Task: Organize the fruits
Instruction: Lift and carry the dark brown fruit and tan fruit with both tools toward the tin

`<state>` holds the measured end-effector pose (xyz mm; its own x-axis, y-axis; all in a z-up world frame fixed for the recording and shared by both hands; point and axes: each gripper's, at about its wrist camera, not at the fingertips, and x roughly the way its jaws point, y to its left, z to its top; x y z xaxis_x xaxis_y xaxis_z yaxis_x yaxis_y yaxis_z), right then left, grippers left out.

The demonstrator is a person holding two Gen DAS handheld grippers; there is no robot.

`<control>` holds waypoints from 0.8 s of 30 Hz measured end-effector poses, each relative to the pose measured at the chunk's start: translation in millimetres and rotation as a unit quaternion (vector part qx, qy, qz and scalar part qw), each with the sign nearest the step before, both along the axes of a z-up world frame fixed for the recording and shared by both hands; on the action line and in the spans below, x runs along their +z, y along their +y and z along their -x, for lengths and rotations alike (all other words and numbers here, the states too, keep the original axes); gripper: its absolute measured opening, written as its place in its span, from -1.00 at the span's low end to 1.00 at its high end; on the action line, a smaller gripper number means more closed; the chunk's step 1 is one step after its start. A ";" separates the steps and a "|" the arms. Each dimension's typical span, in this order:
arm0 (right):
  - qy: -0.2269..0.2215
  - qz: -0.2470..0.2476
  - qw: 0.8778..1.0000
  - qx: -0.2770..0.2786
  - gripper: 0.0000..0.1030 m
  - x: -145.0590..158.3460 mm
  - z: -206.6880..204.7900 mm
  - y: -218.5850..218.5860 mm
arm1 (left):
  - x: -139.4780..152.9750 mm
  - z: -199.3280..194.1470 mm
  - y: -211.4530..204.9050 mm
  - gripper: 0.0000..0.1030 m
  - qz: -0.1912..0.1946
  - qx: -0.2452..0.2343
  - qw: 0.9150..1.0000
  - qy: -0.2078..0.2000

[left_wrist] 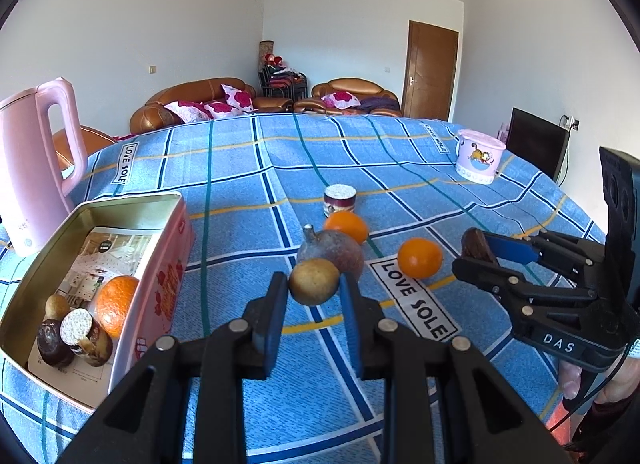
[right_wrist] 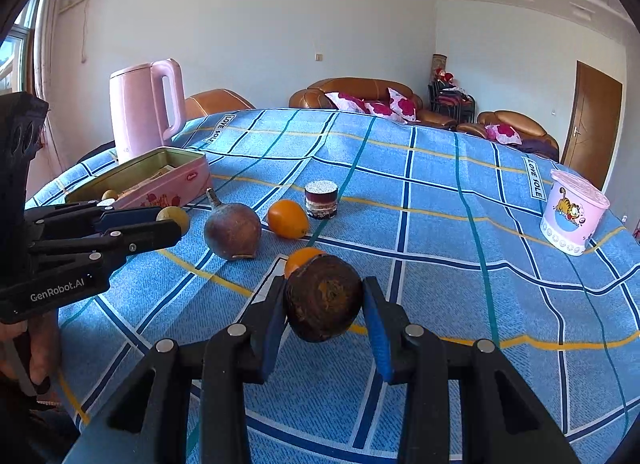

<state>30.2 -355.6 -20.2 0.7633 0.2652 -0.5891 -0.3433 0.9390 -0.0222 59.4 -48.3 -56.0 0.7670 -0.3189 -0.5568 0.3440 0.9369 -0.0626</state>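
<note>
Your left gripper [left_wrist: 314,290] grasps a small tan fruit [left_wrist: 314,282] just right of the pink tin [left_wrist: 160,264], above the cloth. Your right gripper [right_wrist: 324,304] clamps a dark brown fruit [right_wrist: 324,298] farther right of the tin; two oranges [left_wrist: 420,258] and a large purplish fruit [left_wrist: 334,254] lie on the blue checked tablecloth [left_wrist: 400,167] between.
</note>
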 end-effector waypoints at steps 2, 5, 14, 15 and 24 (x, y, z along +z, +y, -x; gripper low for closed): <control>-0.004 0.000 1.000 0.000 -0.23 0.4 1.3 0.2 | 0.8 1.7 0.2 -0.45 0.000 0.001 1.000 -0.005; -0.010 0.001 1.000 0.002 -0.23 1.0 3.0 0.2 | 1.7 3.5 1.1 -0.45 0.001 0.003 1.000 -0.011; -0.031 0.001 0.999 0.005 -0.23 3.8 9.9 0.6 | 5.1 11.4 4.9 -0.45 0.007 0.007 0.999 -0.033; -0.034 0.001 0.999 0.006 -0.23 4.1 10.8 0.6 | 5.4 12.4 5.2 -0.45 0.007 0.007 0.999 -0.035; -0.052 0.002 0.999 0.007 -0.23 6.3 16.0 0.8 | 8.8 16.5 5.5 -0.45 0.008 0.009 0.999 -0.051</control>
<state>14.2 -354.8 -13.9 0.8169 0.2744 -0.5073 -0.3520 0.9340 -0.0617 42.9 -42.8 -47.2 0.8256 -0.3121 -0.4701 0.3318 0.9424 -0.0429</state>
